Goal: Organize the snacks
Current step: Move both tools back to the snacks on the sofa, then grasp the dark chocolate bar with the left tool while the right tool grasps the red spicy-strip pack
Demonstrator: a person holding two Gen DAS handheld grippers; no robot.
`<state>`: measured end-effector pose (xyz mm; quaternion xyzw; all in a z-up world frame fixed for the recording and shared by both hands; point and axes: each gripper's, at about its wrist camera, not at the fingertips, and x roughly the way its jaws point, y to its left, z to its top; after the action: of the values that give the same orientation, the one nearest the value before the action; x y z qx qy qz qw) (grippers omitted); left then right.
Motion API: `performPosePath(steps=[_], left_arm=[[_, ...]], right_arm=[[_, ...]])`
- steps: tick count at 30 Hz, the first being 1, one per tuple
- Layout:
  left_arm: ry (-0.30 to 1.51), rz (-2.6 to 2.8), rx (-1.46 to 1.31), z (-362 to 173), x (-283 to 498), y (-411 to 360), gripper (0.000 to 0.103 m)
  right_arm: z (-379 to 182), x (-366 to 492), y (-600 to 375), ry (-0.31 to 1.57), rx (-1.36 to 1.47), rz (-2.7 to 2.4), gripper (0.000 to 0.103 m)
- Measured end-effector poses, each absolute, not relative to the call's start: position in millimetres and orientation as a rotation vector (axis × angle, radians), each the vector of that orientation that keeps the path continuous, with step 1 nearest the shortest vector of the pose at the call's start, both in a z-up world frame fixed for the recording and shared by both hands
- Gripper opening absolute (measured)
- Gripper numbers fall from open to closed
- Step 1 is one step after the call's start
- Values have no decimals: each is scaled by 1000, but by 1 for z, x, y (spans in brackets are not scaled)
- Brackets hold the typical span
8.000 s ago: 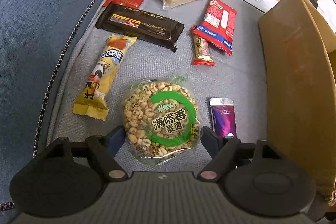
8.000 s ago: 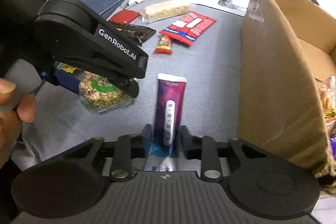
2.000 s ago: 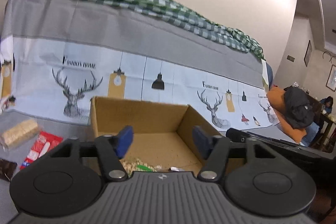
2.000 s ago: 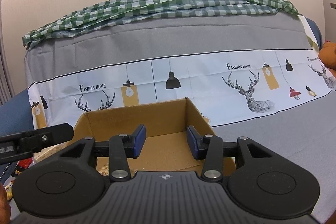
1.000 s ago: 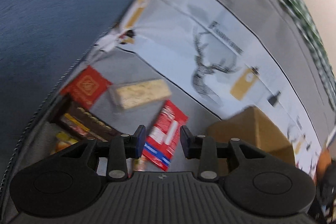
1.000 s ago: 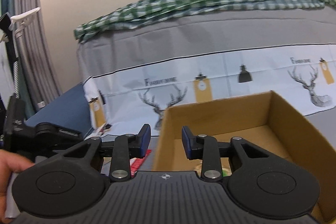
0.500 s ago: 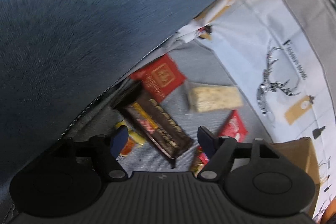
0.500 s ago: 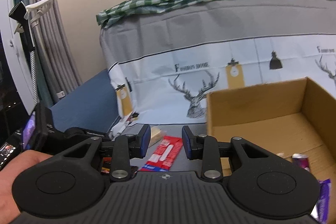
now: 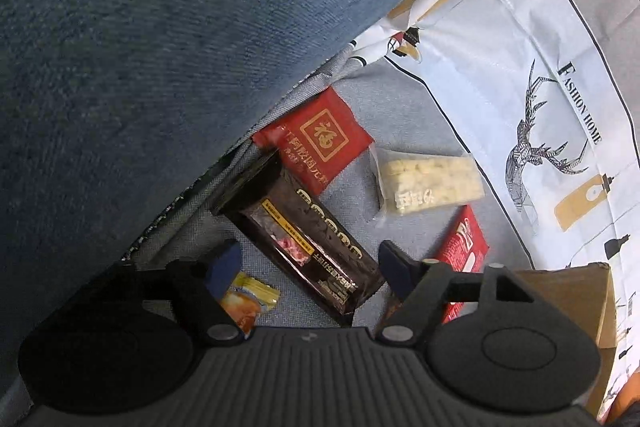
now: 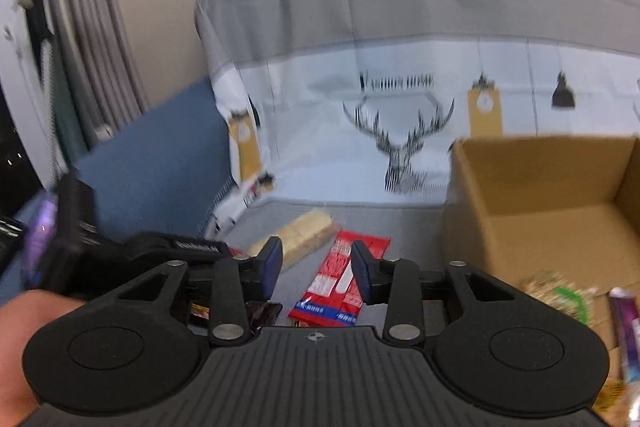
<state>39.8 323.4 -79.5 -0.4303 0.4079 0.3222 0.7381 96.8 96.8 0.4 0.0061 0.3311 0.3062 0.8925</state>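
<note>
Dark brown snack bar below closing left gripper, untouched between jaws

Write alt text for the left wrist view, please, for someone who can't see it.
An empty left gripper, closing from wide open, hovers over a long dark snack bar on a grey cloth. Around it lie a red packet, a pale rice bar and a yellow wrapper.

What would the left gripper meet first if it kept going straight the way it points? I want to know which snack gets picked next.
Most likely the dark brown snack pack, which lies between the open left gripper fingers; depth is hard to judge.
</note>
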Motion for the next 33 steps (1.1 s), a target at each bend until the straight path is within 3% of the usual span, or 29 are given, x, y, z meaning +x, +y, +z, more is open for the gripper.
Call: performPosePath(steps=[2, 3, 4, 9, 14, 19, 24, 29, 33], left_arm=[[894, 697, -941, -79, 38, 325, 51], [901, 697, -927, -78, 39, 324, 45], [907, 697, -920, -79, 42, 324, 34], [912, 696, -919, -79, 41, 324, 31], [893, 701, -952, -80, 42, 327, 53], [866, 711, -977, -79, 42, 328, 60], [842, 740, -976, -81, 42, 328, 71], [836, 762, -902, -81, 55, 320, 81], [856, 767, -839, -82, 65, 317, 82]], right_arm=[[-15, 104, 113, 724, -1, 622, 43], [-23, 108, 120, 736, -12, 608, 44], [-29, 112, 126, 746, -22, 597, 49], [-63, 132, 143, 826, -33, 538, 67], [-92, 147, 152, 903, -37, 500, 72], [-104, 154, 154, 919, -48, 482, 73], [-103, 153, 152, 896, -74, 484, 56], [-98, 152, 145, 872, -71, 471, 32], [-89, 147, 142, 837, -74, 483, 27]])
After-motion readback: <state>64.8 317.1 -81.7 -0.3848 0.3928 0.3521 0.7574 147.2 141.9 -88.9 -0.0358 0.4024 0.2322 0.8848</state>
